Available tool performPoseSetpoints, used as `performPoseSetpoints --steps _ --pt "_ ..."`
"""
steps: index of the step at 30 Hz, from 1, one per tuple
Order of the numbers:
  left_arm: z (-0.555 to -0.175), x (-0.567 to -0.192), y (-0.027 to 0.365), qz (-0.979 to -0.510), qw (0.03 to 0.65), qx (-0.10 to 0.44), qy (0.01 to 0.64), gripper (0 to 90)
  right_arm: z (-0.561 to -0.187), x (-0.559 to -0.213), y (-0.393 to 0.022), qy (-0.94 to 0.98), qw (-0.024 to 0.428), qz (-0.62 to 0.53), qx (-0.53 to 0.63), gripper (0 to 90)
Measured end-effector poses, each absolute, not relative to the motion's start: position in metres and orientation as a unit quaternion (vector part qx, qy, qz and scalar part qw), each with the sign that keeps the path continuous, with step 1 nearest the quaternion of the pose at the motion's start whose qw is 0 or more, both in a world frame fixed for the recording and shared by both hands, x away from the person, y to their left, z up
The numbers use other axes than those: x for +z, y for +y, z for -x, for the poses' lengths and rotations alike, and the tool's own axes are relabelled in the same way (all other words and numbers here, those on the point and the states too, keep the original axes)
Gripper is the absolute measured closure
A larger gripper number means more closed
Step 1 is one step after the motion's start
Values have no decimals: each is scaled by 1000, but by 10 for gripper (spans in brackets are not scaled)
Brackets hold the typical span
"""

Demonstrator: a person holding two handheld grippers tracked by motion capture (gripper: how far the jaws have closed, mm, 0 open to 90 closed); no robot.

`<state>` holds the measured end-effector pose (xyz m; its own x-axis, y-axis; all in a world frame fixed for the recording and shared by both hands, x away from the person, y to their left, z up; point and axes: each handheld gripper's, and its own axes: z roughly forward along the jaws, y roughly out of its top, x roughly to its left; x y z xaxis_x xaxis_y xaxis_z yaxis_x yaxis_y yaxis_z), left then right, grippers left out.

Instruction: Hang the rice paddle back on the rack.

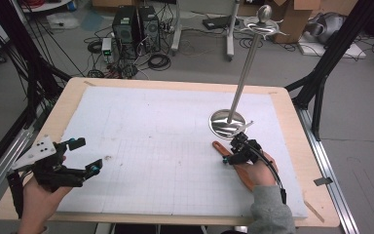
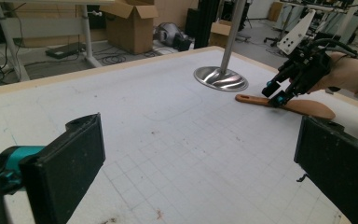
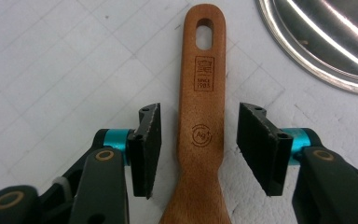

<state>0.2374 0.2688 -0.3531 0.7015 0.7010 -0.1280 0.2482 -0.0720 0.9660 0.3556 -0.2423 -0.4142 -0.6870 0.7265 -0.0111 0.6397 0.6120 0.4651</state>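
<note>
The right gripper (image 3: 198,140) hangs low over a wooden spatula (image 3: 203,112) lying flat on the white gridded mat (image 3: 51,70), one jaw on each side of the handle. A narrow gap shows between each pad and the wood, so nothing is gripped. The handle's hanging hole lies just beyond the jaw tips, and the steel stand base (image 3: 326,42) sits near, further ahead. The left gripper (image 1: 85,156) gapes wide, empty, well apart from the spatula

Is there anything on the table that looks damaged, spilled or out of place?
Nothing stands out. The wooden spatula lies flat and whole on the white mat beside the steel stand's base, between the right tool's open pads. A few small dark specks mark the mat.
</note>
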Motion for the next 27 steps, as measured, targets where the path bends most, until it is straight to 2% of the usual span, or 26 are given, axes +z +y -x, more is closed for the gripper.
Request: performPoseSetpoints --steps 22,27 --pt "-239 -354 268 -707 592 191 337 22 -355 -418 -244 891 85 -391 215 568" --pt "-238 -353 268 -707 593 192 334 22 -355 -419 -249 887 87 -391 229 613"
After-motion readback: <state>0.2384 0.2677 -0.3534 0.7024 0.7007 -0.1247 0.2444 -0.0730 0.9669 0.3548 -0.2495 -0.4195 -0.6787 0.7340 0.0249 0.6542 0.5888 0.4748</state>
